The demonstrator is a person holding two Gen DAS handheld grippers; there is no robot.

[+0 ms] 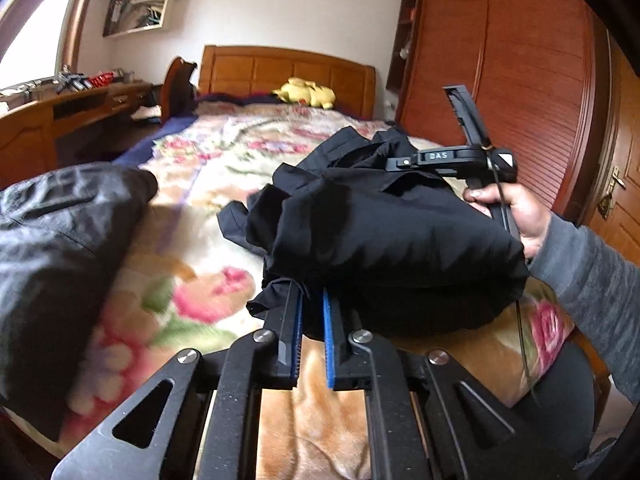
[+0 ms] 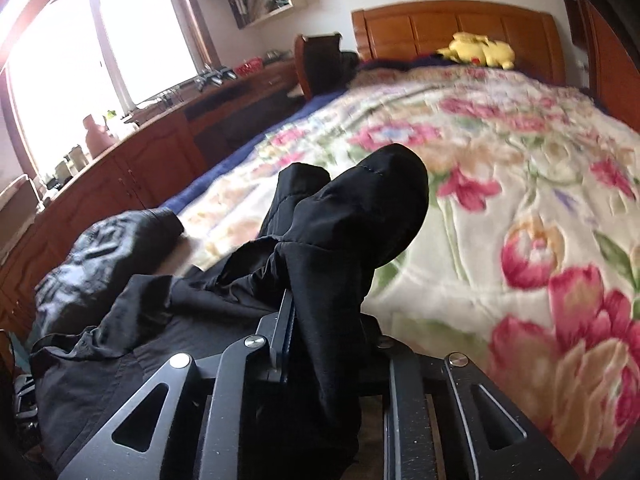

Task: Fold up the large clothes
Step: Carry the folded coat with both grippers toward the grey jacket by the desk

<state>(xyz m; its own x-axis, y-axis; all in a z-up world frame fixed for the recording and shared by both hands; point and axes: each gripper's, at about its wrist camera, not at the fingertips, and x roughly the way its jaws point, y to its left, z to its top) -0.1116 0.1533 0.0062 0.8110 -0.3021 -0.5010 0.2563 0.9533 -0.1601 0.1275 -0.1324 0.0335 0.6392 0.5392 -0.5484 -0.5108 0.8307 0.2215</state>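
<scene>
Fabric fills both your tongs: the left gripper [image 1: 312, 300] has its blue-padded fingers [image 1: 329, 344] nearly together on a hem of the thin, matte black garment [image 1: 380, 232], and the right gripper [image 2: 296, 312] is clamped on another fold, probably so you can lift and spread it. It hangs bunched just above the plush floral blanket [image 2: 520, 200]. A shinier black jacket [image 1: 60, 240] lies left; beyond, a yellow plush toy [image 1: 306, 92] rests by the wooden headboard [image 1: 280, 68].

Black left gripper [image 1: 312, 300] (blue pads), grey sleeve [image 1: 592, 280], silver screws
</scene>
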